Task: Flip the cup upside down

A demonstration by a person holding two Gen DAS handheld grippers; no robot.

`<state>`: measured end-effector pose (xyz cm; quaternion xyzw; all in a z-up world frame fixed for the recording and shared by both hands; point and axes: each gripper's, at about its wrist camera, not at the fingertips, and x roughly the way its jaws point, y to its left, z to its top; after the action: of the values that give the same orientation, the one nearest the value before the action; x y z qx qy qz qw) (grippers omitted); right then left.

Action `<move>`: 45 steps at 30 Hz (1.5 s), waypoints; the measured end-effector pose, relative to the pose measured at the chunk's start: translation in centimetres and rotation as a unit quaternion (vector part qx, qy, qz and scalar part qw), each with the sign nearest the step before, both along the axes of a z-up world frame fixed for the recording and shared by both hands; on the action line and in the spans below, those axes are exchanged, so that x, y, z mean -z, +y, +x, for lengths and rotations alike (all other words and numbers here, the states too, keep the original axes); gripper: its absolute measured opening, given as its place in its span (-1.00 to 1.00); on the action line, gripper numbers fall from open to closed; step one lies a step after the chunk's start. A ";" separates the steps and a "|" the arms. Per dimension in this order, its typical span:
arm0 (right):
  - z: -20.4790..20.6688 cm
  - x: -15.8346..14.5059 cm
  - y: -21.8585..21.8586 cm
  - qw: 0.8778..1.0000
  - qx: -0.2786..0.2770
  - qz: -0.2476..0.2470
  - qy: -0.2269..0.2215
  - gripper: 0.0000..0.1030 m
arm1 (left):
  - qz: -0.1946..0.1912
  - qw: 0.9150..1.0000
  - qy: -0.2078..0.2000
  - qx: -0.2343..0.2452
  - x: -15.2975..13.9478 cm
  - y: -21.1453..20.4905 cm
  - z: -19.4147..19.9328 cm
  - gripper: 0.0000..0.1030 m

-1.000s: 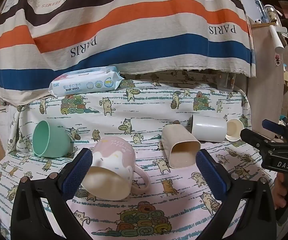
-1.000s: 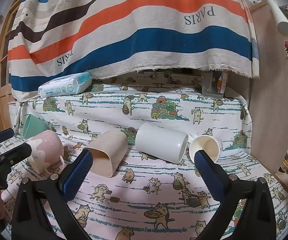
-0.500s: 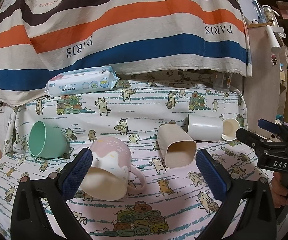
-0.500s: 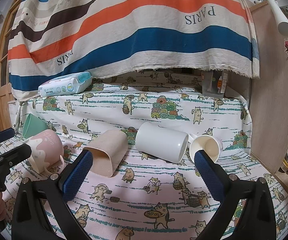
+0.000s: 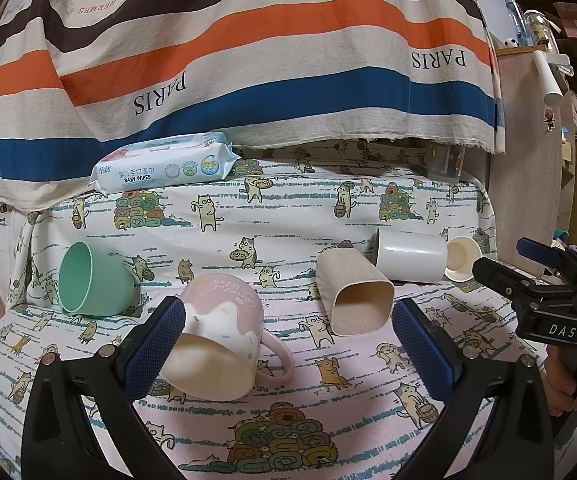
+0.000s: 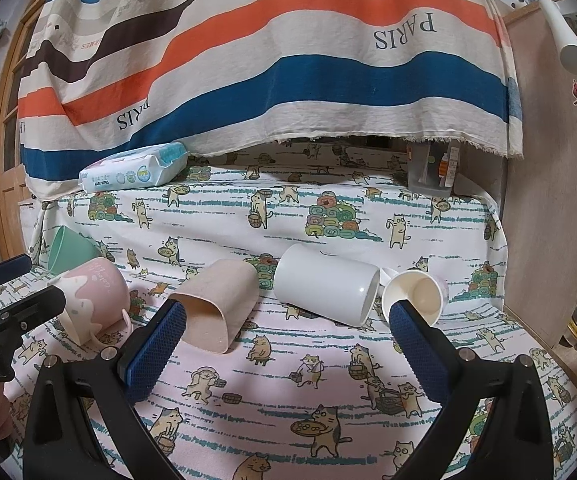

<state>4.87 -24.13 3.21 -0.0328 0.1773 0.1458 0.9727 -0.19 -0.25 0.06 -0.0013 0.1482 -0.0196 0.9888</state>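
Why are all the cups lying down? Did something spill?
All five lie tipped on their sides: green cup, pink mug, beige cup, white mug, small paper cup. No spill shows.

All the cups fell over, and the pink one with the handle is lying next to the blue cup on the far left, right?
Nearly. The pink mug does lie on its side, but its neighbour on the far left is a green cup, not blue. The left wrist view shows that best. The other cups are tipped over too.

baby wipes pk, striped cloth, cat-print tblcloth
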 end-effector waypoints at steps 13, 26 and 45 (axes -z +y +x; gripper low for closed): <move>0.0 -0.1 0.0 1.000 0.006 0.001 0.000 0.99 | 0.000 1.000 0.000 0.000 0.0 0.0 0.0 1.00; 0.0 0.0 0.0 1.000 0.006 0.001 0.000 0.99 | 0.000 1.000 0.000 0.000 0.0 0.0 0.0 1.00; 0.2 0.1 -0.2 1.000 0.008 0.002 0.007 0.99 | 0.003 1.000 0.000 0.002 0.1 -0.1 0.1 1.00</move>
<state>5.08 -24.29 3.15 -0.0286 0.1839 0.1383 0.9727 -0.12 -0.31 -0.01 0.0024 0.1483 -0.0207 0.9887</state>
